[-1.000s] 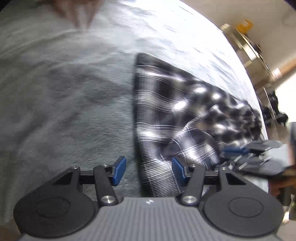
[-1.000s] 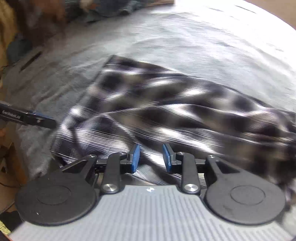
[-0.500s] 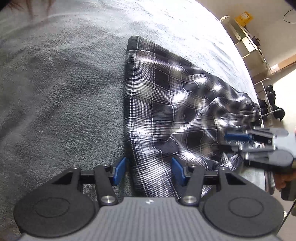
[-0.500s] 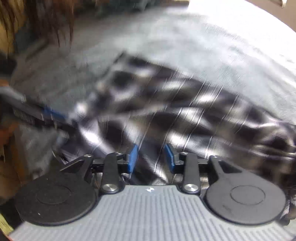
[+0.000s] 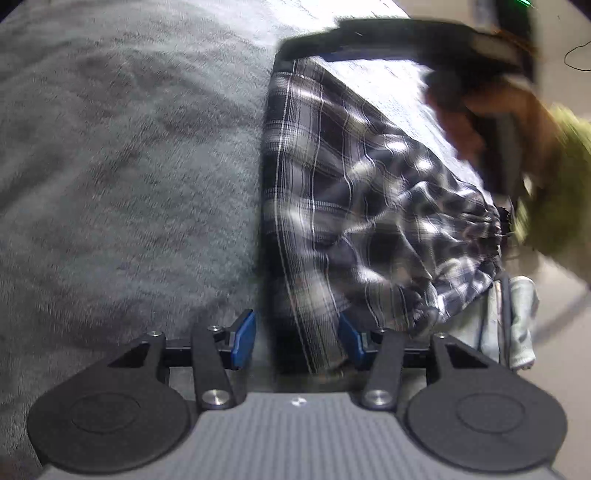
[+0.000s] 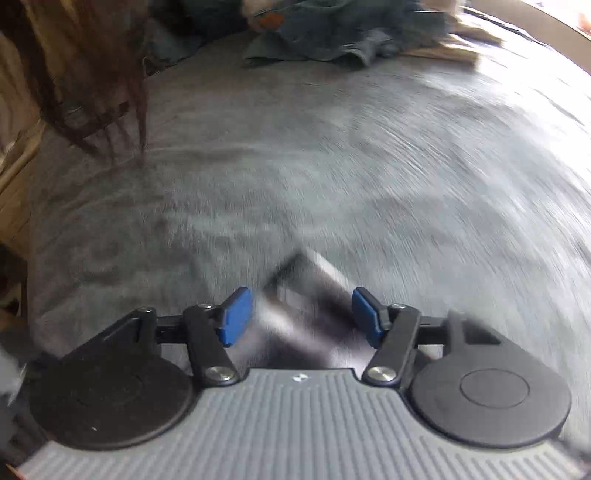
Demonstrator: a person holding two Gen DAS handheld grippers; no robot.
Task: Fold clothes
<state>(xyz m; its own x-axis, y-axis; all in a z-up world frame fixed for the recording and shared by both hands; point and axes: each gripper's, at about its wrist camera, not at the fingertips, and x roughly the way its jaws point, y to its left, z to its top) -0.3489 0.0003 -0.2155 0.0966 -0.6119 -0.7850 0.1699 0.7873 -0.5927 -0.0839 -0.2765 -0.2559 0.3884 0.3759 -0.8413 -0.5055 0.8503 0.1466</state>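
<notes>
Plaid garment (image 5: 332, 192) lies rumpled on the grey blanket (image 5: 129, 166), reaching its near edge. Left gripper (image 5: 297, 338) straddles the near hem, blue pads apart, not pressing. Right gripper (image 6: 303, 317), just opened wide, hovers released over the far corner; no writing is readable

Open grey blanket (image 5: 129, 177) left of the left claw (image 5: 297, 338); plaid garment (image 5: 332, 192) ahead and right. Bare blanket beyond the right claw (image 6: 303, 319); clothes pile (image 6: 332, 33) far ahead.
</notes>
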